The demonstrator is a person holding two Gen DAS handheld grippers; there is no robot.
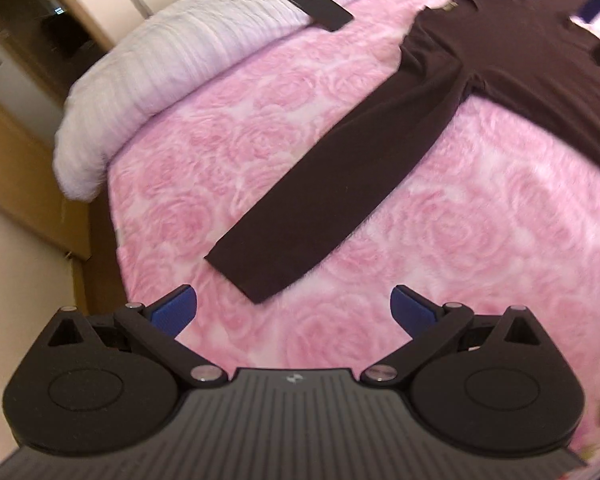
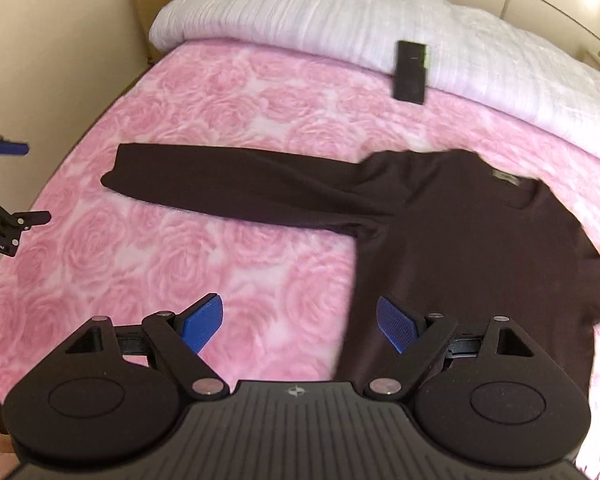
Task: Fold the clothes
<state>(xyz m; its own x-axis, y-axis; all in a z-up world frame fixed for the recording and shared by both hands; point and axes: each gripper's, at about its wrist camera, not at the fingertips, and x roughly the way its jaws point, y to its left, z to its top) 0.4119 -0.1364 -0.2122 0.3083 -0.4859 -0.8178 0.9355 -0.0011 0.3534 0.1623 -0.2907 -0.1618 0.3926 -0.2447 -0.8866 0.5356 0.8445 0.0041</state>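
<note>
Left gripper [image 1: 294,310]: jaws wide apart, nothing between the blue pads [image 1: 172,314], hanging just short of the cuff [image 1: 256,276]. Right gripper [image 2: 300,322]: jaws also spread, empty, poised over the side edge of the dark brown sweater [image 2: 460,248].

Sweater lying flat and face up on the pink rose blanket [image 1: 228,152], one long sleeve [image 2: 228,188] stretched straight out to the side, body toward the middle of the bed. Other sleeve mostly out of view. Not folded yet.

Could go wrong:
- Pinching the fluffy blanket along with the thin cloth, so blanket comes up too. Likely cause: pads pushed too deep into the soft pile.
- Grabbing only the top layer of the sleeve, so the fold ends up lumpy.
- Letting the sleeve slip out mid-lift, since smooth knit slides easily.
- Pulling the whole sweater crooked if one side tugs harder than the other.
- Bumping the black phone [image 2: 411,72] resting where the white quilt [image 2: 340,12] meets the blanket, though well apart from the sweater for now.

Writing: small tag [image 2: 505,178] inside the collar, too blurry to read. Tiny white letters on the left gripper's frame in the right view, not clear enough to read.
</note>
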